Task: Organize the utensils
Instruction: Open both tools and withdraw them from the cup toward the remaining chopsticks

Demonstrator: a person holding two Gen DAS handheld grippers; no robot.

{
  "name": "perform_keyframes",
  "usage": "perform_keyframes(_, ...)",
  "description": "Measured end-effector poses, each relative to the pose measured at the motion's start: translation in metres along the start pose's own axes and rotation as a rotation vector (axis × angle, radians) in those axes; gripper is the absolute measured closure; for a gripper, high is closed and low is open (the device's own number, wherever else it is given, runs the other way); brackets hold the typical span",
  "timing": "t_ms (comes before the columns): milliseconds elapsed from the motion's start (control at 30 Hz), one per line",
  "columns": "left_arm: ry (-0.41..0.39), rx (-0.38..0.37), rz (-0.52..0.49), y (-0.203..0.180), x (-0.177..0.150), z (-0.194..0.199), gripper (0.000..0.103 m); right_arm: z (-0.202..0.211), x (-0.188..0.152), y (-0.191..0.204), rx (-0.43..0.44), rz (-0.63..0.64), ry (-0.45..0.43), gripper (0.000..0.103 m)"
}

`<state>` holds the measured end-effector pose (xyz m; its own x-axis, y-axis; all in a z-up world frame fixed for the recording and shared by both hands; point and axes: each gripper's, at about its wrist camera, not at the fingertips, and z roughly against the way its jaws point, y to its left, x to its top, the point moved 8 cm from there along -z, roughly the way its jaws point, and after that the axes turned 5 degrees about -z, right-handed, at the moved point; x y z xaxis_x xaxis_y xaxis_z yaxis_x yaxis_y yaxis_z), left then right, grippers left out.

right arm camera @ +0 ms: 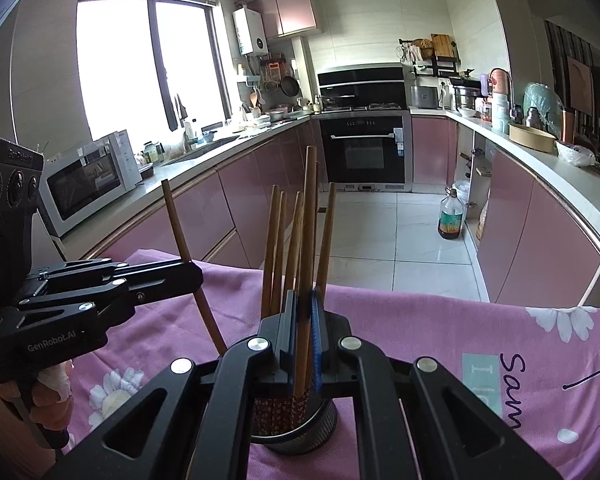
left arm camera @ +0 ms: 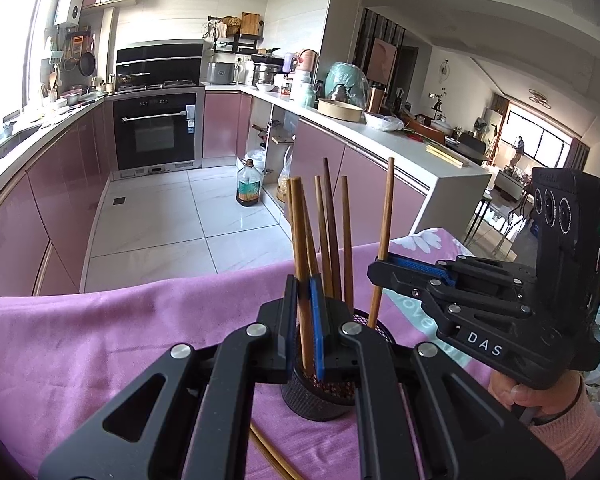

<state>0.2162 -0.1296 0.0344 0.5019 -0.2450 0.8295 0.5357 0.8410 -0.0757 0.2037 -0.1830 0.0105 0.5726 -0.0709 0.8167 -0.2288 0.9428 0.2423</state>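
The holder (left arm camera: 318, 384), a dark mesh cup with a patterned lining, is standing upright on the pink cloth (left arm camera: 100, 344) just in front of me, and several wooden chopsticks (left arm camera: 332, 240) are already leaning inside it, their tips fanning upward. I am holding one more chopstick in each gripper.

My left gripper (left arm camera: 305, 320) is clamping its chopstick (left arm camera: 300, 248) between the blue pads, jaws closed tight on the wood. The stick is standing nearly upright, with its lower end dipping inside the holder's rim. In the right wrist view this same gripper (right arm camera: 194, 276) is reaching in from the left, and its chopstick (right arm camera: 180, 232) is slanting down toward the holder (right arm camera: 296, 420).

My right gripper (right arm camera: 305, 320) is also closed on a chopstick (right arm camera: 308, 220), which is rising straight up among the others while its bottom end is hanging over the holder's mouth. In the left wrist view that gripper (left arm camera: 380, 270) is coming in from the right, pinching its stick (left arm camera: 384, 240) near the middle, the lower end reaching the holder's far rim.

My right hand (left arm camera: 540, 392), in a pink sleeve, is squeezing the handle. Two loose chopsticks (left arm camera: 272, 456) are lying on the cloth just beside the holder's base. Beyond the cloth, the tiled floor (left arm camera: 172, 216) and pink cabinets (left arm camera: 60, 184) are stretching toward the oven (left arm camera: 156, 132), and an oil bottle (left arm camera: 249, 184) is standing on the floor.
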Motion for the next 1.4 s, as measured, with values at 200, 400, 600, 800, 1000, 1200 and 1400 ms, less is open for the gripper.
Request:
perform_keyframes(200,0.008,0.011,0.004,0.005,0.003,-0.012,0.095,-0.010,0.003,-0.001,-0.014,-0.017,0.008,0.097)
perform_keyframes(400,0.031,0.019,0.011,0.008,0.000,-0.024,0.095,-0.016,0.001,-0.006,-0.011,-0.043,0.015,0.096)
perform_keyframes(600,0.040,0.012,0.036,0.013,-0.003,-0.033,0.095,-0.015,-0.001,-0.008,-0.011,-0.044,0.016,0.096)
perform_keyframes(800,0.022,0.025,0.036,0.015,-0.007,-0.028,0.083,-0.010,-0.003,-0.009,-0.003,-0.051,0.002,0.087)
perform_keyframes(1000,-0.014,0.065,0.031,0.018,-0.015,-0.015,0.066,0.005,-0.006,-0.007,0.015,-0.049,-0.028,0.073)
perform_keyframes(1200,-0.052,0.107,0.023,0.019,-0.026,0.004,0.052,0.027,-0.011,0.005,0.041,-0.019,-0.065,0.058)
perform_keyframes(1400,-0.062,0.139,0.018,0.016,-0.042,0.019,0.040,0.047,-0.015,0.025,0.086,0.026,-0.088,0.050)
